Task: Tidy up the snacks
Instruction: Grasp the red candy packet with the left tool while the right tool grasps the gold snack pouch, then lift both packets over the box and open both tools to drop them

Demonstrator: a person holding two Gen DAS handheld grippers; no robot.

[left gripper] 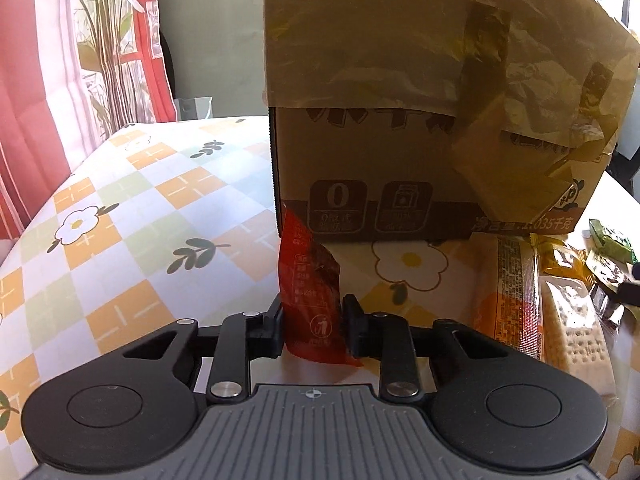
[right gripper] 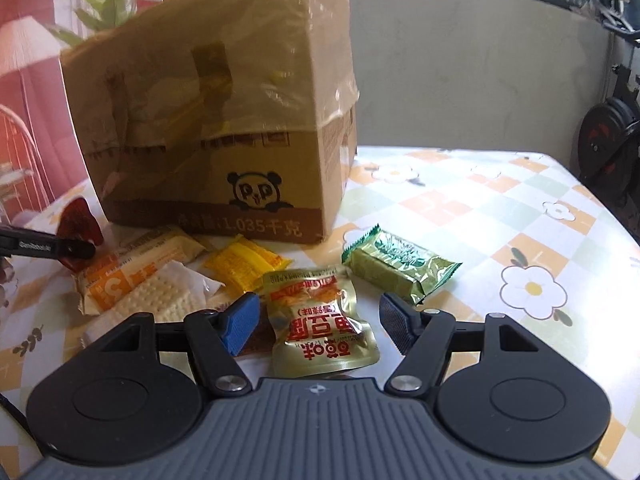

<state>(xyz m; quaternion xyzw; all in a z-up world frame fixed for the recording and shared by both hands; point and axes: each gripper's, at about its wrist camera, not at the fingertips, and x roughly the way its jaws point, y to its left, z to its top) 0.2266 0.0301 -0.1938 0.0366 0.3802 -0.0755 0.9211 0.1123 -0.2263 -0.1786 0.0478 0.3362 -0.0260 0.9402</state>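
Note:
My left gripper (left gripper: 312, 312) is shut on a red snack packet (left gripper: 310, 280), which stands upright just in front of the tall cardboard box (left gripper: 420, 128). In the right wrist view the same red packet (right gripper: 78, 218) shows at the far left beside the box (right gripper: 224, 120). My right gripper (right gripper: 320, 316) is open, and a gold pouch (right gripper: 316, 320) lies flat between its fingers without touching the pads. Around it lie a green packet (right gripper: 400, 268), a yellow packet (right gripper: 244, 264) and orange-and-white cracker packs (right gripper: 132, 284).
Everything rests on a checked tablecloth with flowers (right gripper: 480, 208). The cracker packs (left gripper: 516, 292) lie right of my left gripper. Bare cloth (left gripper: 140, 208) stretches left of the box. An exercise machine (right gripper: 608, 148) stands beyond the table's right edge, and a red curtain (left gripper: 24, 120) hangs at the left.

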